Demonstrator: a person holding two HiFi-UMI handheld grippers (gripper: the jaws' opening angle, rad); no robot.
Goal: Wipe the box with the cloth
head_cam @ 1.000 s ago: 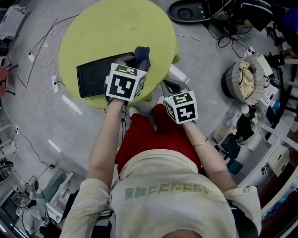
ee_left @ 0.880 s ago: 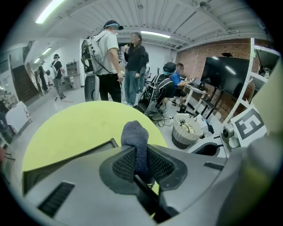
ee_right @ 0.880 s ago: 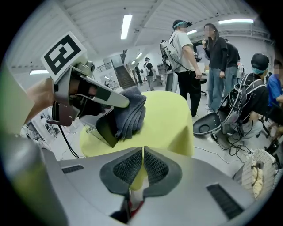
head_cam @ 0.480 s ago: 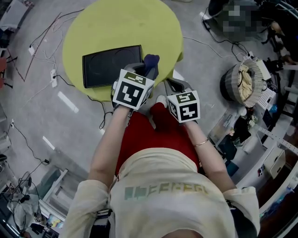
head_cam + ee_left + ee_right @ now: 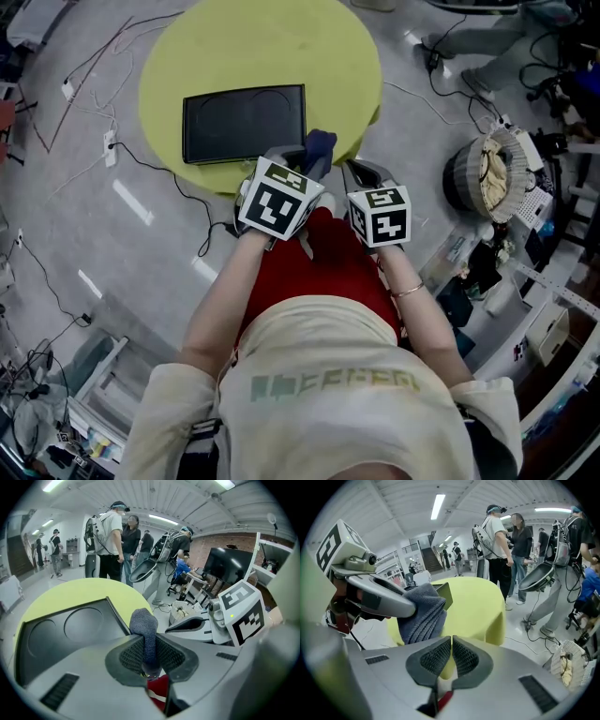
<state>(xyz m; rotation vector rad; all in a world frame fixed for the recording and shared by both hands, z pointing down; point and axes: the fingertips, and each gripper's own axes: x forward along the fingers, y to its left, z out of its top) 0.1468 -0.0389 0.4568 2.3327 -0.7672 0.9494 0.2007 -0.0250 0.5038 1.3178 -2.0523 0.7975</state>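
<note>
Left gripper [image 5: 150, 656] clamps cloth [image 5: 144, 623] beside box [image 5: 244, 122]; right gripper [image 5: 451, 656] jaws together, empty. I'd press the cloth flat and sweep across the box.

No legible text. Green print on shirt [image 5: 333, 382] too blurred to read.

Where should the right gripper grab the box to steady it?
Probably its right-hand rim, coming in from the right. The box lies flat and wide, so only that thin edge fits between the fingers. The right gripper is shut and empty; open it first.
</note>
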